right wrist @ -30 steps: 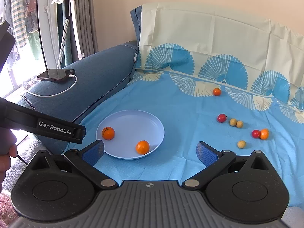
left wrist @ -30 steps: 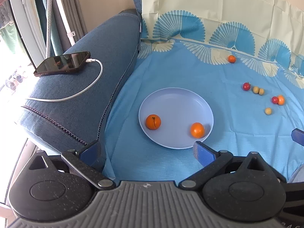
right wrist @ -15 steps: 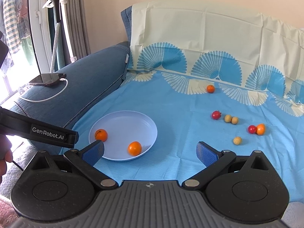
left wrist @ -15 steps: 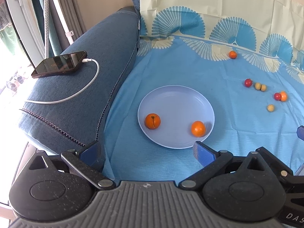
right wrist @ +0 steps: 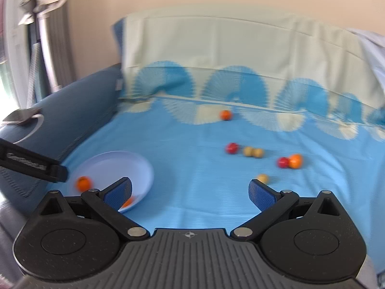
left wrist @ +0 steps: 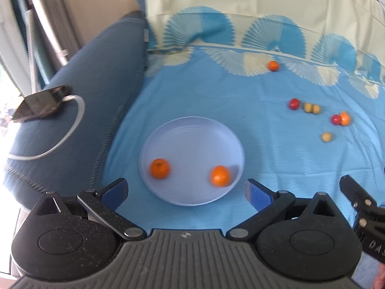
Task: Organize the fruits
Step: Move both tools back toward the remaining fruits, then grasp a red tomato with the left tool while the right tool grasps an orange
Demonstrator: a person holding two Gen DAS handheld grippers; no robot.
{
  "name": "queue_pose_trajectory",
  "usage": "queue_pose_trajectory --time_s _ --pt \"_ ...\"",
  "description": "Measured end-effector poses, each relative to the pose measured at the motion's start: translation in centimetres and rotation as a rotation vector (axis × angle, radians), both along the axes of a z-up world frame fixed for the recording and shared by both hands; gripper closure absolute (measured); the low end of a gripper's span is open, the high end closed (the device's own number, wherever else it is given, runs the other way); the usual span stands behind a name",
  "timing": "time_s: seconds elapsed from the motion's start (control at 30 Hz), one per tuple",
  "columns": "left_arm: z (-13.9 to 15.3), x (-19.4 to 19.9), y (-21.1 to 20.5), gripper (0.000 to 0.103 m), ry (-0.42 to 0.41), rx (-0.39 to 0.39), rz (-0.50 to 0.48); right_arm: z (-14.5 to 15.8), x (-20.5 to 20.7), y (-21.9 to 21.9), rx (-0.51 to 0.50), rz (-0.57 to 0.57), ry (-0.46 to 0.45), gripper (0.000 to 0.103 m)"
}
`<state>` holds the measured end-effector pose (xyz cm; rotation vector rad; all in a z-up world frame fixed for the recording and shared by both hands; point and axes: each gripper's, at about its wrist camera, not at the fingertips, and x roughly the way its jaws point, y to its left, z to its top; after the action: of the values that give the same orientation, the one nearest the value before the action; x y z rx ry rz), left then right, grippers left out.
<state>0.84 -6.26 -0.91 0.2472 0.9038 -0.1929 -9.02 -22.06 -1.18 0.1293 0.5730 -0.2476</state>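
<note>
- The blue patterned sheet [left wrist: 216, 101] is covering the sofa seat in front of you, and every fruit is lying on it or in the plate.
- The pale plate [left wrist: 192, 139] is sitting near you at the left, holding two oranges: one [left wrist: 160, 168] at its left edge and one [left wrist: 220, 175] at its near right.
- The loose fruits are lying well apart from the plate at the right: a far orange [right wrist: 226, 114] by the sheet's fan border, a red fruit [right wrist: 232, 148] just beside two tan ones [right wrist: 252, 152], a red and orange pair [right wrist: 290, 161] touching, and a single tan fruit [right wrist: 262, 177] nearest you.
- You are holding the left gripper [left wrist: 185, 190] over the plate's near rim, its jaws spread wide and gripping nothing.
- You are holding the right gripper [right wrist: 190, 190] above bare sheet, jaws likewise wide apart and carrying nothing, its left finger [right wrist: 119, 190] overlapping the plate.
- Open sheet is lying between the plate and the loose fruits; the dark blue armrest [left wrist: 79, 120], with a phone [left wrist: 41, 102] on a cable, is bounding the left.
</note>
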Motion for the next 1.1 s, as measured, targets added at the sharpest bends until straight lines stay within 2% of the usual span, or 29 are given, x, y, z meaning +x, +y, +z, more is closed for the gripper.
queue_pose_trajectory --time_s 0.17,0.3,0.43,0.6,0.73,0.9,1.0,1.1 --pt "-1.0 1.9 -4.5 0.000 0.046 -0.007 -0.060 -1.5 -0.3 -4.9 0.001 -0.145 0.006 0.001" --pt "-2.1 3.9 -8.6 0.000 0.051 0.016 -0.108 -3.0 0.1 -9.4 -0.001 -0.255 0.005 0.001" --pt "-4.0 7.0 -13.3 0.000 0.064 0.044 -0.152 -4.8 1.8 -13.9 -0.014 -0.352 0.000 0.001" --pt "-7.2 12.8 -19.3 0.000 0.128 0.050 -0.194 -8.4 5.9 -20.1 -0.004 -0.459 0.018 0.001" --pt "-10.3 17.3 -23.4 0.000 0.169 0.060 -0.221 -11.8 9.6 -23.5 -0.002 -0.484 0.069 0.001" --pt "-14.2 21.7 -27.3 0.000 0.189 0.117 -0.254 -15.9 13.7 -25.9 0.020 -0.429 0.166 0.001" --pt "-16.0 23.6 -28.8 0.000 0.205 0.139 -0.263 -17.1 15.2 -26.4 0.030 -0.414 0.183 0.001" --pt "-16.5 24.7 -29.6 0.000 0.227 0.116 -0.312 -17.4 16.5 -26.5 -0.008 -0.403 0.163 0.001"
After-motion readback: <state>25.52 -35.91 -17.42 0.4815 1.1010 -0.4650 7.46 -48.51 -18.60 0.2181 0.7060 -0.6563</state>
